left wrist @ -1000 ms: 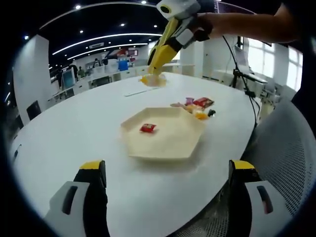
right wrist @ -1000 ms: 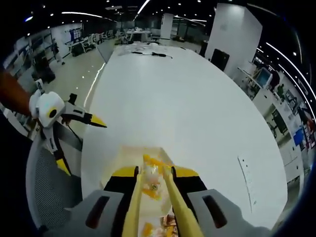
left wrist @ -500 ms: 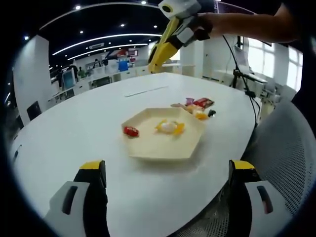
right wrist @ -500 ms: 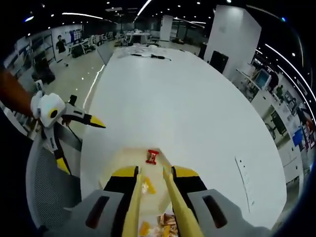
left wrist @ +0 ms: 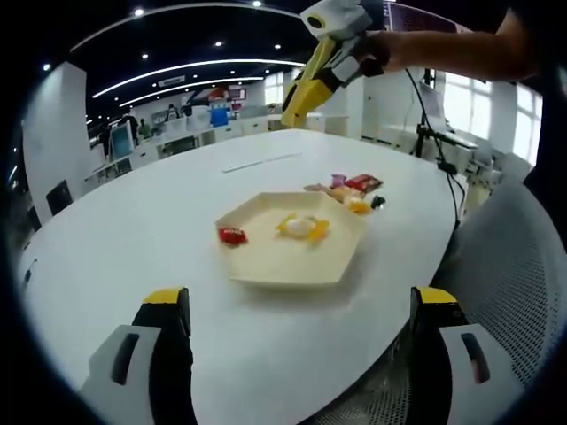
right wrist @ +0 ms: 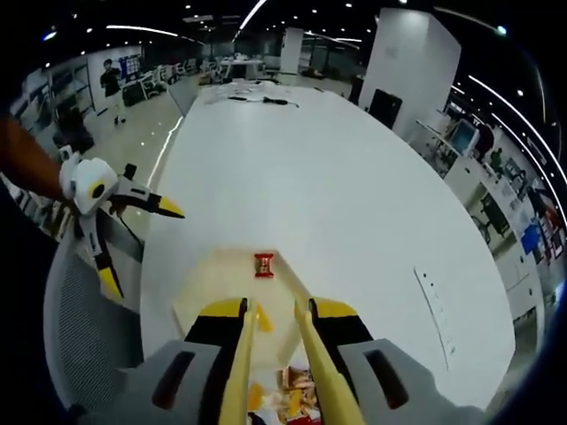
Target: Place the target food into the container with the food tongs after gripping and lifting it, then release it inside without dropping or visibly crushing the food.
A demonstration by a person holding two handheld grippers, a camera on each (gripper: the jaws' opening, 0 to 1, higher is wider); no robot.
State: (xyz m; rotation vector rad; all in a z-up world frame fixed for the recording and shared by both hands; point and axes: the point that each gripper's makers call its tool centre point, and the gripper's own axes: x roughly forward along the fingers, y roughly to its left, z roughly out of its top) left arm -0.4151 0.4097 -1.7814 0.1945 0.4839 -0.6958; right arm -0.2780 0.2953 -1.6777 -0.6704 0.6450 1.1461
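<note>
Since a second ago, when the yellow-wrapped food hung pinched in the food tongs (left wrist: pixel 299 96) above the far table, it has come to lie inside the hexagonal container (left wrist: pixel 332 266), near the centre, beside a red-wrapped candy (left wrist: pixel 233 235) that has slid toward the container's left rim. With the tongs clamped in its jaws, the right gripper (left wrist: pixel 341 35) has risen and drifted a little right; the tong tips now stand slightly apart and carry nothing. Spread wide over the white table (left wrist: pixel 133 221), the left gripper (left wrist: pixel 301 305) has not moved. More wrapped snacks (left wrist: pixel 354 188) lie just beyond the container.
</note>
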